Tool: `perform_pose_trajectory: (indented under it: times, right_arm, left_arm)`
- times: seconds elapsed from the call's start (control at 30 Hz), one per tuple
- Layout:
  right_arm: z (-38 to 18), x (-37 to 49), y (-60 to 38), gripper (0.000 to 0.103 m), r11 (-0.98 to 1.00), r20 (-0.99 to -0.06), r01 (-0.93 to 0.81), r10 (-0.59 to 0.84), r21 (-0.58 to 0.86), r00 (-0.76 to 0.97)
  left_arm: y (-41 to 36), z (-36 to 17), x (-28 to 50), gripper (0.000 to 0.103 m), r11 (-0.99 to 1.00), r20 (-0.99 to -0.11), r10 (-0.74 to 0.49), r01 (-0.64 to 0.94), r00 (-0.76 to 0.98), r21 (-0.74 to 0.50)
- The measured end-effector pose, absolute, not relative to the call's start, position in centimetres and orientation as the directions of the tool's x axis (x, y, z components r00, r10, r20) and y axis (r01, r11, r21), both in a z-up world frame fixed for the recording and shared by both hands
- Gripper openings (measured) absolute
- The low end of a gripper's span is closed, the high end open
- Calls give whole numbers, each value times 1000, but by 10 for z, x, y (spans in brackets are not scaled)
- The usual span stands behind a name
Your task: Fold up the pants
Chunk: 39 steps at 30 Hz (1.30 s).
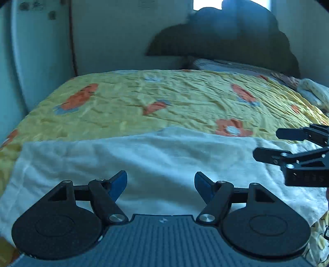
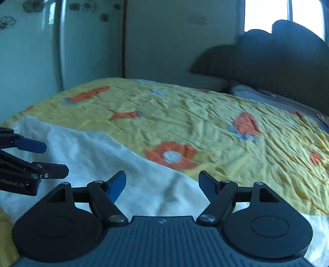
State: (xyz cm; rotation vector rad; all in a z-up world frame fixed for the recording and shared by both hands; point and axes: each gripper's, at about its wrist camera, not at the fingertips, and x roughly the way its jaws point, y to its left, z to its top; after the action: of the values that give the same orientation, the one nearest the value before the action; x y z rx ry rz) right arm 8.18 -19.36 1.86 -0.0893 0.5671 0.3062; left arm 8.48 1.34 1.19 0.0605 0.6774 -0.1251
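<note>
White pants lie spread flat across the near part of a bed, over a yellow flowered bedspread. In the left wrist view my left gripper hovers over the middle of the white cloth, jaws wide apart, nothing between them. My right gripper shows at the right edge, also open above the cloth. In the right wrist view the right gripper hangs open over the pants near their far edge, empty. The left gripper enters at the left, open.
A dark padded headboard and a pillow stand at the bed's far right. A pale wardrobe with flower marks rises behind the bed on the left. A bright window sits above the headboard. Bunched pale cloth lies at the right edge.
</note>
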Motion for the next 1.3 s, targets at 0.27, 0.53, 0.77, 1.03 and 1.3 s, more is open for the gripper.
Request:
perform_pose_trajectory:
  times: [0.27, 0.53, 0.77, 1.03, 1.3]
  right_arm:
    - [21, 41, -32, 76, 658, -493, -742, 607, -128, 624]
    - [-10, 18, 78, 43, 429, -544, -824, 619, -371, 567]
    - [-20, 19, 91, 14, 414, -541, -811, 604, -414, 585]
    - [-21, 26, 102, 8, 413, -552, -837, 629, -360, 547]
    - [16, 21, 7, 9, 590, -525, -794, 634, -146, 567]
  left_arm:
    - [189, 28, 31, 74, 916, -663, 100, -329, 742, -231]
    - [232, 22, 26, 70, 828, -675, -35, -357, 737, -432]
    - [241, -3, 34, 21, 742, -678, -151, -372, 719, -559]
    - [233, -4, 33, 9, 784, -657, -48, -379, 753, -492]
    - [216, 15, 26, 36, 860, -678, 123, -419, 725, -293]
